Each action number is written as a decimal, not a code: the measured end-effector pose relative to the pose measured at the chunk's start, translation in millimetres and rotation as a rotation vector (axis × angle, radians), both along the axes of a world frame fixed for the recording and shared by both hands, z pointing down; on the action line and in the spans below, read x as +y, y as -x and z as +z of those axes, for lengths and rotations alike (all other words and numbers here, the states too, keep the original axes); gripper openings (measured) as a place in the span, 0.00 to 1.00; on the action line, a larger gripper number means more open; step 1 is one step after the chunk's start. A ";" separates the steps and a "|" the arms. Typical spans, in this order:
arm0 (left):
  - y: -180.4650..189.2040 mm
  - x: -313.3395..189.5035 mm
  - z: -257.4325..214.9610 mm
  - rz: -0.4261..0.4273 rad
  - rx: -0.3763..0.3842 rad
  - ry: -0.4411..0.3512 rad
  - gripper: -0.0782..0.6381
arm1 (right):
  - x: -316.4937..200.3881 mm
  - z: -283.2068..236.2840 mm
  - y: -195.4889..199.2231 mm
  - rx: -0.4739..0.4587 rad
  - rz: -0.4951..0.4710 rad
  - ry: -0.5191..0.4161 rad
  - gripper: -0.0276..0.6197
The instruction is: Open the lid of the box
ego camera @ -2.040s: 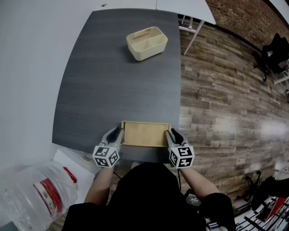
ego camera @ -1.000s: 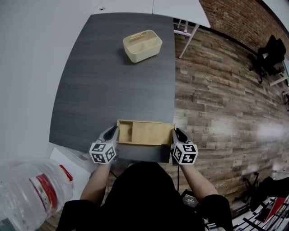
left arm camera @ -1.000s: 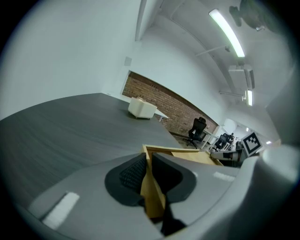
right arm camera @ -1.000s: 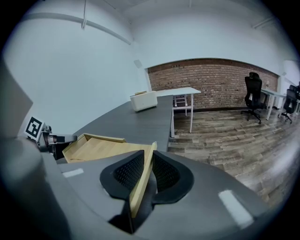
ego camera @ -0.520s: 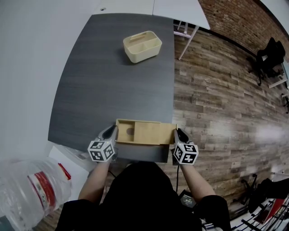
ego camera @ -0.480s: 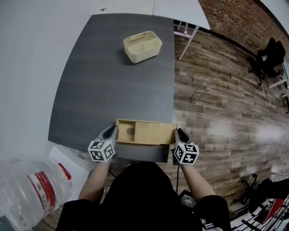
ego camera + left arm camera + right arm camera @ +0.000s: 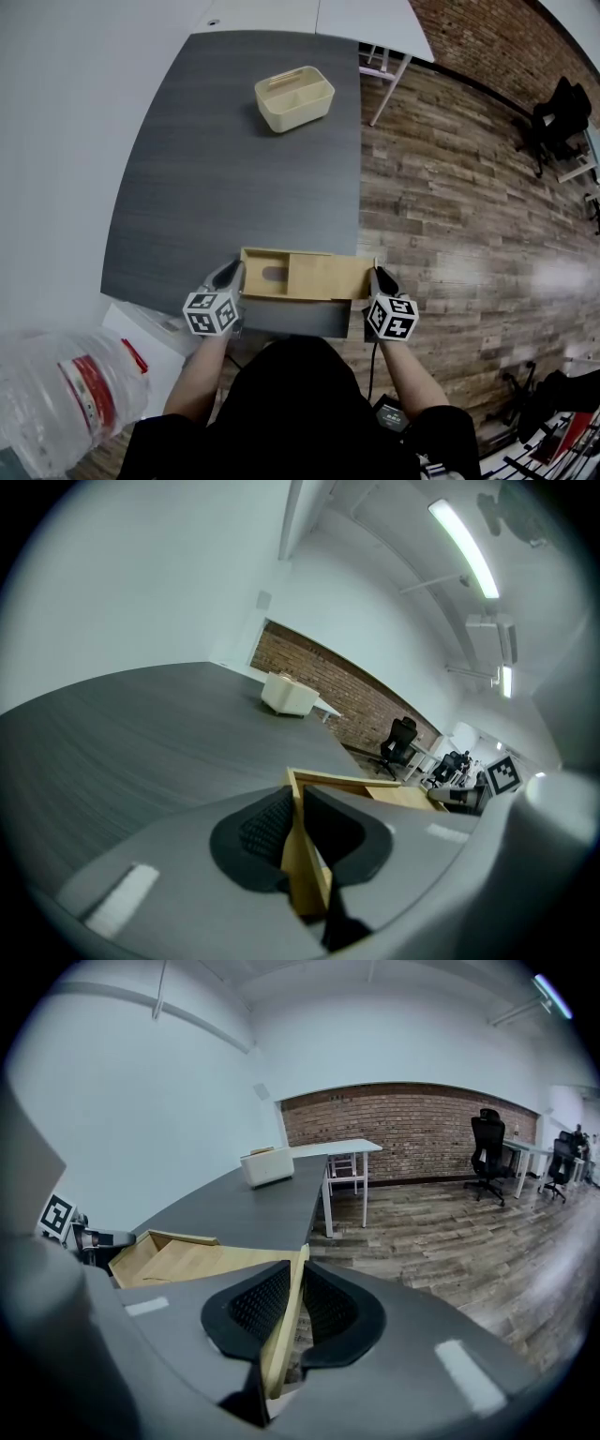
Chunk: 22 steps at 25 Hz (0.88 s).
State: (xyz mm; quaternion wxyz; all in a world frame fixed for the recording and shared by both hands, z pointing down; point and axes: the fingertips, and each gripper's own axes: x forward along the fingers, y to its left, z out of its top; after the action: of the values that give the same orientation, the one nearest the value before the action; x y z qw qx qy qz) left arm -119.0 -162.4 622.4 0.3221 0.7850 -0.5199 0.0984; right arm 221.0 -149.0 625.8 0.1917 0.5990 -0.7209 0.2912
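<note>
The sliding lid (image 7: 323, 277) sits partly off the wooden box (image 7: 247, 275) at the table's (image 7: 244, 169) near edge.
The left gripper (image 7: 234, 274) pinches the box's end wall; the right gripper's (image 7: 378, 278) jaws are closing on the lid's end. The pull should stay level along the box's length.

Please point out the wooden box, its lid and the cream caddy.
wooden box (image 7: 305, 864), left gripper view, end wall.
lid (image 7: 323, 277), head view, top face.
cream caddy (image 7: 302, 113), head view, side wall.

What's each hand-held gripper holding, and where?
Left hand-held gripper: wooden box, left end wall. Right hand-held gripper, jaws closing: sliding lid, right edge between them.
</note>
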 end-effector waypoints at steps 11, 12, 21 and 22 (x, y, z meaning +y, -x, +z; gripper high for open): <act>1.1 -0.8 0.1 -0.019 0.005 -0.003 0.16 | 0.9 0.8 -18.0 0.017 0.024 0.013 0.11; 1.3 -0.7 0.2 -0.022 0.007 -0.003 0.16 | 1.3 0.9 -19.2 0.017 0.024 0.013 0.11; 1.1 -1.7 0.8 -0.026 -0.012 -0.005 0.16 | -1.7 2.3 -27.8 0.011 0.026 0.025 0.11; 0.8 -1.5 1.0 -0.026 -0.014 -0.005 0.16 | -1.5 2.5 -28.5 0.014 0.024 0.026 0.11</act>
State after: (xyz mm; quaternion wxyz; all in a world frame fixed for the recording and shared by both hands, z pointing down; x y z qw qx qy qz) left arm -119.8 -164.0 623.5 0.3178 0.7783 -0.5325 0.0986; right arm 249.5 -150.5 628.3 0.2012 0.6071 -0.7083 0.2988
